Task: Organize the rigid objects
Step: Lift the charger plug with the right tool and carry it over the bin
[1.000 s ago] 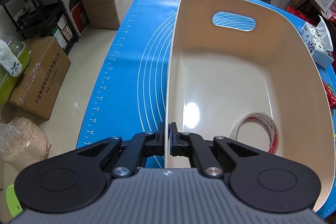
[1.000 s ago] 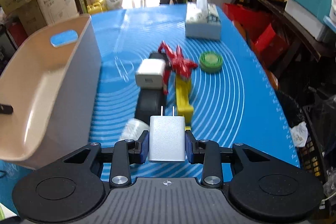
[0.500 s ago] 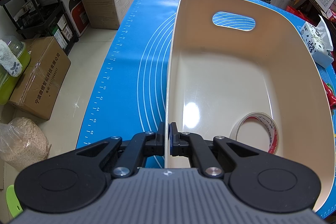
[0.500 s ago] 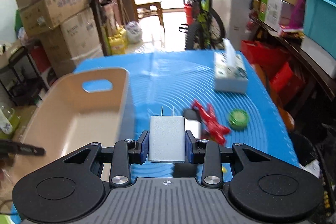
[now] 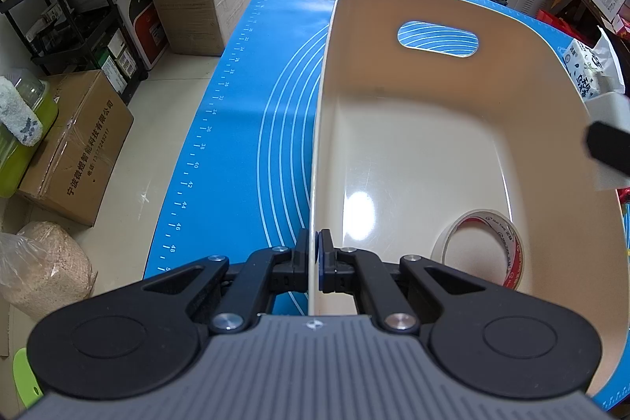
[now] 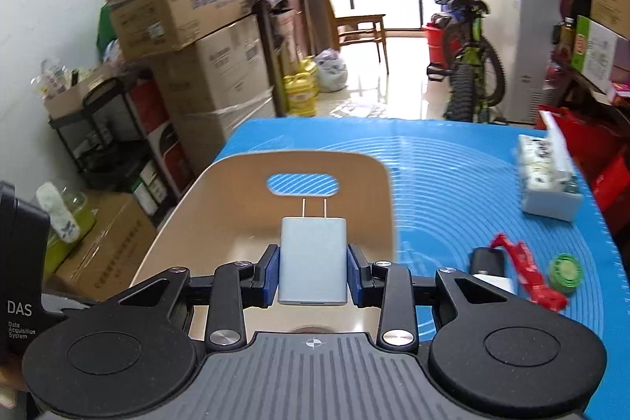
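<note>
- Left wrist view: left gripper [image 5: 314, 256] clamped tight on the near left wall of the beige bin [image 5: 413, 128], thin rim pinched between the pads, steadying it on the blue mat [image 5: 244, 128]
- Bin interior mostly bare; one tape roll [image 5: 482, 248] lying at the near right corner of the floor
- At the right edge, a blurred black finger and a white block show over the bin's right rim, judged to be the right gripper with its load arriving; tissue pack [image 5: 582, 73] behind it on the mat
- Right wrist view: right gripper [image 6: 313, 272] partly closed on the white charger plug [image 6: 313, 260], blue pads pressing both flat sides, prongs pointing away toward the bin's handle slot
- Charger hangs above the bin's near end, not yet down inside; bin floor visible under it
- Still out on the mat to the right: black object [image 6: 486, 258], red toy [image 6: 527, 278], green round lid [image 6: 565, 270], near each other, well apart from the bin
- Step in hand, as a judgement: dropping the charger into the bin
- To do it well: carry it further over the open floor, clear of the tape roll, lower below the rim before letting go so it does not bounce out, keep the left clamp firm so the bin does not slide
- Risk: a high release could send the prongs skidding on the glossy floor
</note>
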A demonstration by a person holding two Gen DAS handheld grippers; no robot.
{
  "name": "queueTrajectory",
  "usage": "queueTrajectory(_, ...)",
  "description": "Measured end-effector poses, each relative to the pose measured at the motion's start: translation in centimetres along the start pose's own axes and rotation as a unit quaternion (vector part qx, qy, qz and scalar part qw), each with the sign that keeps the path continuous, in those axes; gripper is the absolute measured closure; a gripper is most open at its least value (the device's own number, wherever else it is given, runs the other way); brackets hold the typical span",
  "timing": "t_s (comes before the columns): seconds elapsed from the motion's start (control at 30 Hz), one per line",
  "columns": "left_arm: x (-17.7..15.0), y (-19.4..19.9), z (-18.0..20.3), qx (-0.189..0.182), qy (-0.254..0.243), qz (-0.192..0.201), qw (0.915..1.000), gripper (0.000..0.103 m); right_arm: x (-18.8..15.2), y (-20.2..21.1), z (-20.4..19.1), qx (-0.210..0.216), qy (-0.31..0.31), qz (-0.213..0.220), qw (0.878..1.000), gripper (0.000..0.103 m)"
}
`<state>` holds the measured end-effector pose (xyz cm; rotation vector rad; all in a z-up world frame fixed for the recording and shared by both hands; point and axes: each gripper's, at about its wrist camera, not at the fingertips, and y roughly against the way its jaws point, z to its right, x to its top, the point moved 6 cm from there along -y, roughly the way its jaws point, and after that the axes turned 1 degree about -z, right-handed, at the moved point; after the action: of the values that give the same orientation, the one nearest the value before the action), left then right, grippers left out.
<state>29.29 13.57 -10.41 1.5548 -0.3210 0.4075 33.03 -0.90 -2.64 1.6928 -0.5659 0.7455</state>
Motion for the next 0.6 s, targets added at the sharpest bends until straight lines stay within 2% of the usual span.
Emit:
queueTrajectory(0.37, 0.1, 0.0, 0.3, 0.002, -0.001, 0.000, 1.0000, 0.098, -3.0, -4.1, -4.1, 0.011, 0.065, -0.069, 0.995, 0.060)
queueTrajectory(0.6, 0.1, 0.0, 0.3, 0.002, -0.001, 0.000, 1.0000, 0.098, -4.9, -6.4, -4.6, 0.004, 0.076, -0.132, 0.988, 0.060)
